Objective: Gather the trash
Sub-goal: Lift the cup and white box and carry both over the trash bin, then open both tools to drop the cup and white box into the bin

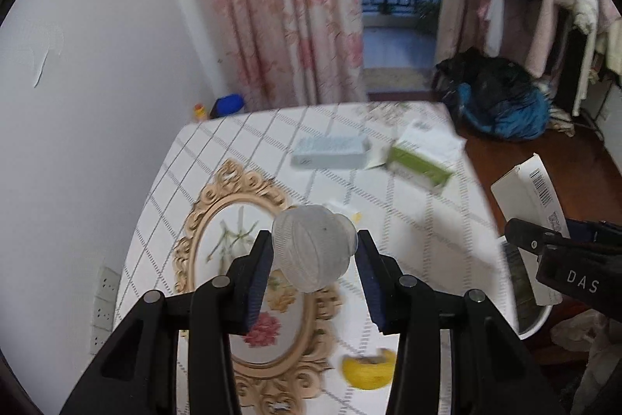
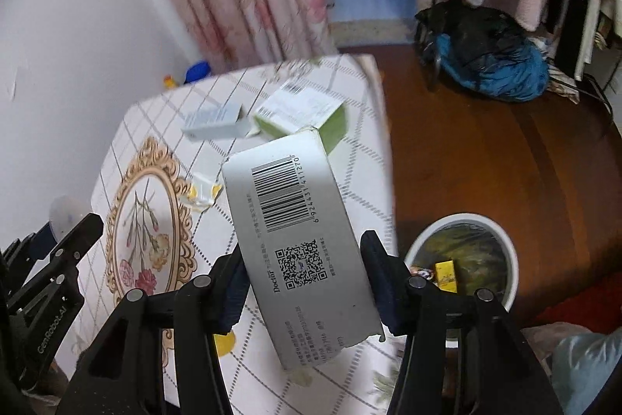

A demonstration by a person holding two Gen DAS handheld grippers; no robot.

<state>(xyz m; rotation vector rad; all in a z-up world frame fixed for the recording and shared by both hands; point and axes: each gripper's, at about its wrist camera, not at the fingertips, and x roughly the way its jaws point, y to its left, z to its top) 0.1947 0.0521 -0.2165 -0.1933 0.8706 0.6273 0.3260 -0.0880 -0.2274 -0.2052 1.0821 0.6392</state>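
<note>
A checked cloth covers the bench point(image 1: 408, 232), pink curtains point(image 1: 280, 6) at 12 o'clock. A white bin point(image 2: 505, 259) stands on the wood floor at 4 o'clock. The left tongs point(image 1: 314, 251) grip a white ball point(image 1: 311, 247); the right tongs point(image 2: 303, 282) clamp a barcoded box point(image 2: 295, 232) above the bench edge.

We see a frosted white ribbed bottle point(image 1: 311, 251) sitting between our left claw's pads, its rounded end pointing away. Between our right claw's pads is a long white carton point(image 2: 299, 244), barcode and QR code facing up, its torn end nearest us. Ahead of that claw lie a pale blue box point(image 2: 215, 123) and a green-and-white box point(image 2: 303, 111), side by side. Below and right of it stands a white bin point(image 2: 462, 259), holding scraps.
</note>
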